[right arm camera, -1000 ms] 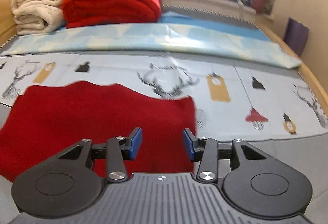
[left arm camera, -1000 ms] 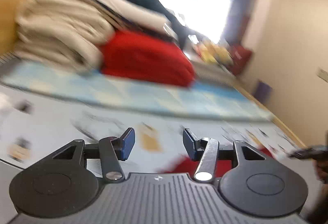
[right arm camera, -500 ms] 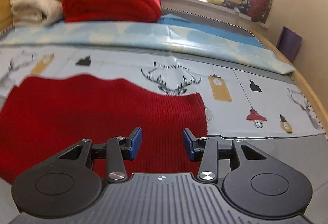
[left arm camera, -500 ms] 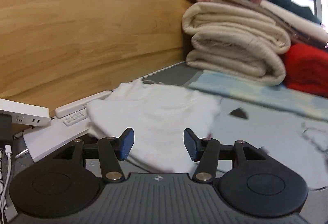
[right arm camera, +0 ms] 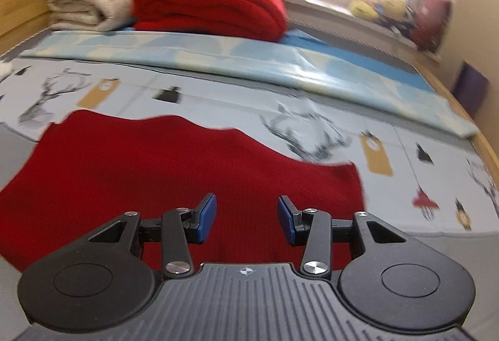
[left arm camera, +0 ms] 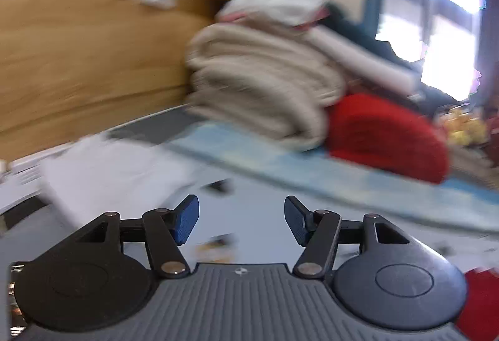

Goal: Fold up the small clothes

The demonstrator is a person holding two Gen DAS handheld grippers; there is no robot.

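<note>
Only the left wrist view shows a white garment [left arm camera: 112, 172] lying near the wooden headboard [left arm camera: 87, 66] at the bed's edge, blurred; only the right wrist view shows the red knit garment [right arm camera: 162, 179] spread flat on the deer-print sheet [right arm camera: 405, 160] towards its near edge. The right gripper [right arm camera: 246, 218] hovers low over that garment's near hem, jaws apart, empty. The left gripper [left arm camera: 238, 219] is level, jaws wide, holding nothing, the white garment ahead to its left.
</note>
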